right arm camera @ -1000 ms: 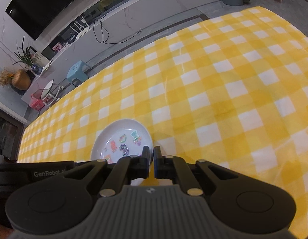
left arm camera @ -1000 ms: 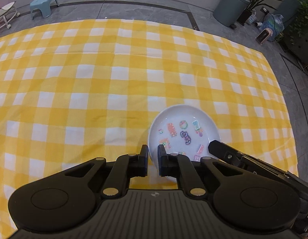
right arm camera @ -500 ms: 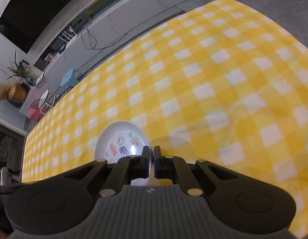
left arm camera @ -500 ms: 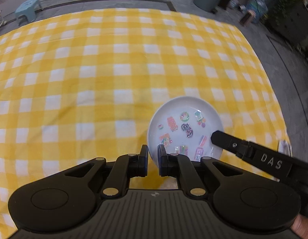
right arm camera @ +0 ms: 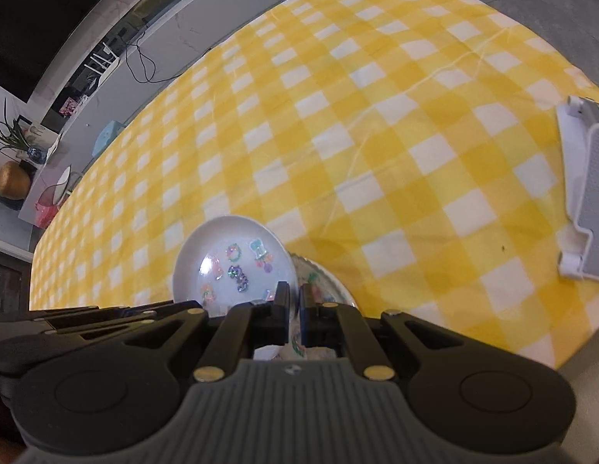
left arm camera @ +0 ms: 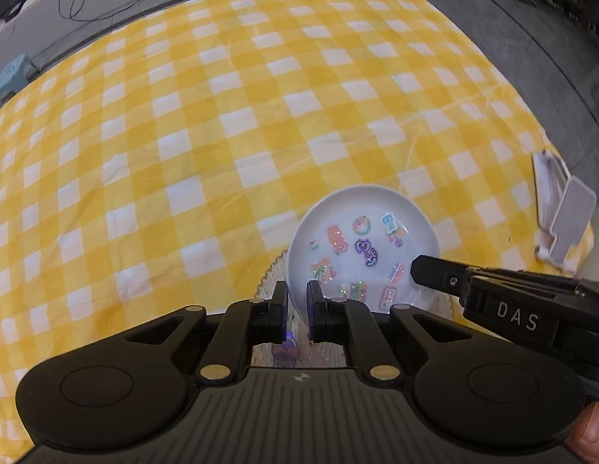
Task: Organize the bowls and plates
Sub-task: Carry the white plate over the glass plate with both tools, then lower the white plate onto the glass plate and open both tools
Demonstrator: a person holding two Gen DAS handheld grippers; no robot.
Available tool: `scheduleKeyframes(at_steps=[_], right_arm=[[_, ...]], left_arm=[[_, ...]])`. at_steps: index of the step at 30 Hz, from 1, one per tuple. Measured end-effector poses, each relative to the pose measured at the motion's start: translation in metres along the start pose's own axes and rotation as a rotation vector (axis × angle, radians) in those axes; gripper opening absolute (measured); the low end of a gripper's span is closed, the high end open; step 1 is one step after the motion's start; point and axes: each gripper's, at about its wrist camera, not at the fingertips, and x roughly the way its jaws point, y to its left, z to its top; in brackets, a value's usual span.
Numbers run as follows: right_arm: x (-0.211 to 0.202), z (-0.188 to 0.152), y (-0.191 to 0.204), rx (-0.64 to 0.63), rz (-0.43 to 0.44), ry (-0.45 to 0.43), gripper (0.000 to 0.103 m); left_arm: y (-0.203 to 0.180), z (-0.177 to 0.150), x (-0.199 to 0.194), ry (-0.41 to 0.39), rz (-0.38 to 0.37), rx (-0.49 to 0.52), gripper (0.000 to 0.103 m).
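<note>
Carrying item: white stickered plate point(left arm camera: 361, 247), rim pinched on opposite sides by left gripper point(left arm camera: 297, 301) and right gripper point(right arm camera: 293, 305), both clamped, likely to keep it level above a second dish point(right arm camera: 330, 282) on the yellow checked cloth point(left arm camera: 222, 135), probably for stacking.

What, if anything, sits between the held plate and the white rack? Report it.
Nothing visible. Both tools, left and right, grip the white plate. Only bare checked tablecloth lies between it and the white rack at the table's edge.
</note>
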Motion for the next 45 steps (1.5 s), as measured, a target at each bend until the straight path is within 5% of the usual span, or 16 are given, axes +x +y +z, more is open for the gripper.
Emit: scheduleKeyframes(at_steps=[31,35,45], right_arm=[[0.004,-0.023,-0.003,-0.05,-0.042,0.063,0.007],[0.004,-0.023,-0.002,-0.053,-0.031,0.062,0.015],[0.0,-0.021,-0.001,-0.056,-0.03,0.037,0.024]], left_arm=[[-0.018,-0.028,0.015,0.089,0.037,0.067,0.017],[-0.014,-0.026,0.015,0.095,0.043,0.051,0.026],[-0.009,-0.023,0.006,0.072,0.036,0.02,0.027]])
